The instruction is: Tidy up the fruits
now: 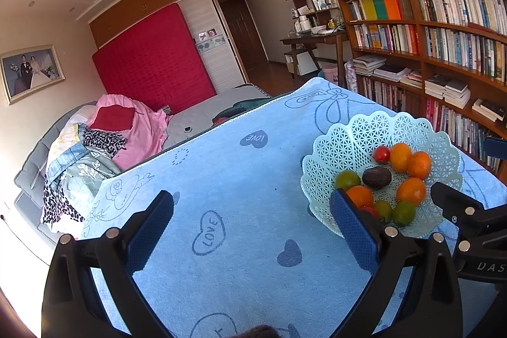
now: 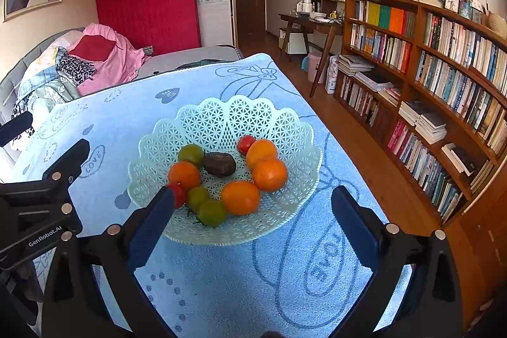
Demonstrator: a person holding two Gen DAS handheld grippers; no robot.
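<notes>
The fruit sits heaped in the basket (image 2: 221, 119) on the cloth (image 2: 221, 290), with no piece visible outside it, so the sorting looks either finished or not yet begun. Both claws are spread wide and hold nothing: the right gripper (image 2: 253, 205) hangs over the basket's near rim, and the left gripper (image 1: 252, 214) hovers over bare cloth just left of the basket. The likeliest slip is a round fruit rolling. The oranges (image 2: 270, 174) and the smaller green tomatoes (image 2: 211, 212) touch one another, so pinching one may nudge its neighbours over the shallow scalloped rim. The red tomatoes (image 2: 245, 144) are thin-skinned and smooth; a hard squeeze could split them or squirt them free of the ribbed blue pads (image 2: 152, 220). The basket is light, pale-green plastic lattice, and probably slides or tips if a finger catches its edge. The cloth is soft terry printed with hearts and could bunch under it. The dark fruit (image 2: 219, 163) in the middle looks dull and wrinkled; I cannot tell what it is.
</notes>
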